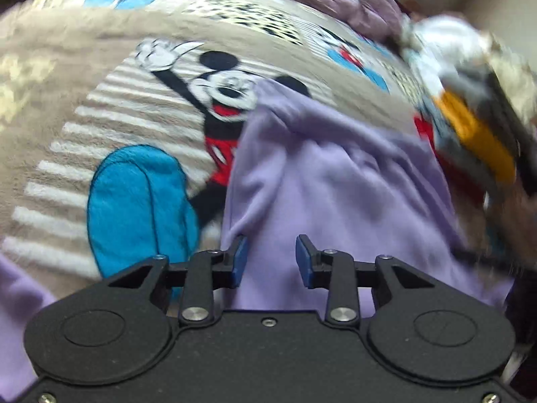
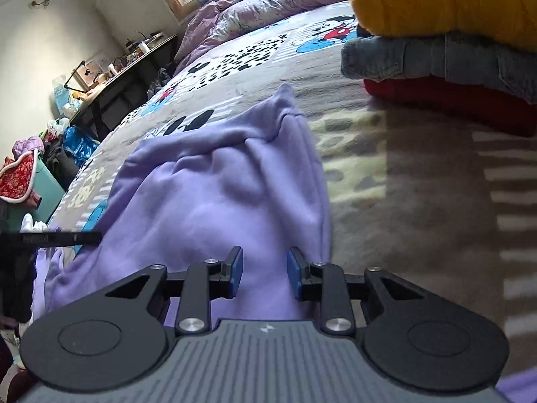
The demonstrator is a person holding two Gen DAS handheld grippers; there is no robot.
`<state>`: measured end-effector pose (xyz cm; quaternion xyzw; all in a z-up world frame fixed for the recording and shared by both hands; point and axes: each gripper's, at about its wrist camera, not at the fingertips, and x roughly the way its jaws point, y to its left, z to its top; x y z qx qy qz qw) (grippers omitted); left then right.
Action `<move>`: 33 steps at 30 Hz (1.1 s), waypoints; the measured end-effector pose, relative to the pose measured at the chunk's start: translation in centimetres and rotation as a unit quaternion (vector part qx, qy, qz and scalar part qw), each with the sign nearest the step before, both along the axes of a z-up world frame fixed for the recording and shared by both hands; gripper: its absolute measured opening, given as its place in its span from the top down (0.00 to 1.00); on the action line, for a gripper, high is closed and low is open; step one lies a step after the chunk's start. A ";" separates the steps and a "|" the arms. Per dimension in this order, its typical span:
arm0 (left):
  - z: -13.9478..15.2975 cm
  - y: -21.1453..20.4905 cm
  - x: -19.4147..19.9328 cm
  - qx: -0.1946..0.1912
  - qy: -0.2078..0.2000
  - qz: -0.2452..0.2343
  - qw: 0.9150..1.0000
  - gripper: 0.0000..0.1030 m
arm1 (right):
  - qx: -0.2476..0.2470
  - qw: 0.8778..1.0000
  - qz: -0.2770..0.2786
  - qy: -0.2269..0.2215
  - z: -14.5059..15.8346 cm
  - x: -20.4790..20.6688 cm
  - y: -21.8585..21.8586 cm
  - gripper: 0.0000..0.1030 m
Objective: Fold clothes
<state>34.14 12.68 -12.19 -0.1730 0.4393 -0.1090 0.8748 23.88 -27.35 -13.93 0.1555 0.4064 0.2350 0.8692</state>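
Left wrist view shows my left tongs (image 1: 272, 260) narrowly parted with the lilac sweatshirt (image 1: 335, 181) running between the blue pads; whether they pinch it I cannot tell. My right tongs (image 2: 265, 272) stand equally narrow over the same garment, rumpled on the cartoon-mouse blanket (image 2: 386, 181). A stack of folded clothes (image 2: 453, 50) sits well apart.

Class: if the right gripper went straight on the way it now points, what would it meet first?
Probably the lilac garment: it lies directly ahead of the right gripper, between its fingers; depth is uncertain.
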 end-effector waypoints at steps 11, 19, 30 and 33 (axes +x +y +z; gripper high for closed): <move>0.2 0.1 7.4 -0.014 0.019 0.020 1.000 0.74 | 0.009 1.000 -0.019 0.010 0.5 6.2 1.4 0.71; 0.0 -0.5 11.3 -0.011 0.020 0.004 1.000 0.74 | 0.040 0.998 -0.041 0.014 0.0 11.4 0.8 0.71; -1.7 1.8 13.4 -0.112 0.036 0.028 0.993 0.76 | 0.114 0.989 -0.092 0.021 -2.9 13.8 -2.0 0.77; -0.9 3.3 12.6 -0.144 0.025 0.054 0.988 0.76 | 0.089 0.992 -0.089 0.010 -2.7 13.3 -1.8 0.77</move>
